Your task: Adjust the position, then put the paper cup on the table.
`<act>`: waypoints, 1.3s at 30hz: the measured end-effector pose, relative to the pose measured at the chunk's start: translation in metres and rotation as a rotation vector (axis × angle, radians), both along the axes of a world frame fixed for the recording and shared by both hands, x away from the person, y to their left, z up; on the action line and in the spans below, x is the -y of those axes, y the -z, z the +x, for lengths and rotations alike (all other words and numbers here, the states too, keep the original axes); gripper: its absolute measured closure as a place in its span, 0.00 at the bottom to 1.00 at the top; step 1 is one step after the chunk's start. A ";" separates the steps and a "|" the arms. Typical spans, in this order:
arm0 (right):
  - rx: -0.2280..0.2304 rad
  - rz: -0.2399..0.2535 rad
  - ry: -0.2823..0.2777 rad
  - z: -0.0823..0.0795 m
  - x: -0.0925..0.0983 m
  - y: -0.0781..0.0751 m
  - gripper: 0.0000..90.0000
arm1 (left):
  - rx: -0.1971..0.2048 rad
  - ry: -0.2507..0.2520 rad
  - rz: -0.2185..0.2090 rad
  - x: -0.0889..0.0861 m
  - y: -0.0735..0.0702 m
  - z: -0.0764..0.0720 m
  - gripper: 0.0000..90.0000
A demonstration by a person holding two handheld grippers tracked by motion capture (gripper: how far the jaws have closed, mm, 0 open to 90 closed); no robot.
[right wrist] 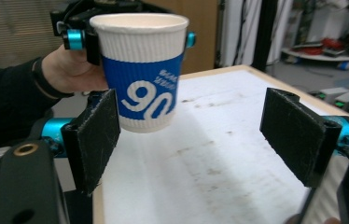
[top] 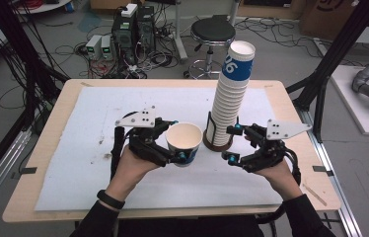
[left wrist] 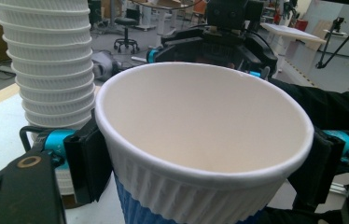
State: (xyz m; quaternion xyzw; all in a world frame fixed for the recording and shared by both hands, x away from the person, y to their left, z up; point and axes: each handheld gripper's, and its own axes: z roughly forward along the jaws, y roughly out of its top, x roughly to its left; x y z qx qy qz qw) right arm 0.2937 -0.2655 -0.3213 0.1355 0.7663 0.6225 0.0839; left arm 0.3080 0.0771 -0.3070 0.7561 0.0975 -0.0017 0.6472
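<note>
Your left claw [top: 173, 143] grips one paper cup [top: 184, 142] by its rim, held upright above the table [top: 64, 118], already separated from the stack of cups [top: 229, 98]. Your right claw [top: 233, 144] stands wide with nothing between its jaws, just beside the stack's holder [top: 217, 143]. Setting the cup down looks left. The tall stack leans and could tip if bumped.

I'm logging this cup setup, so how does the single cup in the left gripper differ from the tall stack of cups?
The single cup is held off the table between closed jaws; the stack stands in a dark holder, leaning. The cup is one alone, the stack many nested. Both are ribbed white with blue bands.
</note>
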 end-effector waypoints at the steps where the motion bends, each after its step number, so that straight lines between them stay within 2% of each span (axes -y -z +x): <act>1: 0.004 0.001 0.007 0.000 0.002 -0.001 0.22 | -0.002 0.001 0.000 0.000 0.000 0.000 0.23; 11: 0.025 0.012 0.037 -0.001 0.013 -0.008 0.21 | 0.000 0.008 0.002 0.002 0.000 0.000 0.23; 21: 0.036 0.023 0.064 0.002 0.019 -0.010 0.21 | 0.001 -0.026 0.002 -0.007 0.000 0.003 0.23; 25: 0.030 0.028 0.069 0.004 0.020 -0.010 0.21 | 0.014 -0.064 0.005 -0.014 -0.001 0.005 0.23; 28: 0.031 0.029 0.075 0.006 0.021 -0.009 0.21 | 0.025 -0.112 0.010 -0.021 -0.002 0.006 0.23; 36: 0.022 0.038 0.078 0.008 0.021 -0.009 0.21 | 0.049 -0.192 -0.003 -0.037 -0.003 0.011 0.23; 39: 0.026 0.038 0.083 0.009 0.022 -0.009 0.21 | 0.066 -0.236 0.007 -0.042 -0.003 0.014 0.23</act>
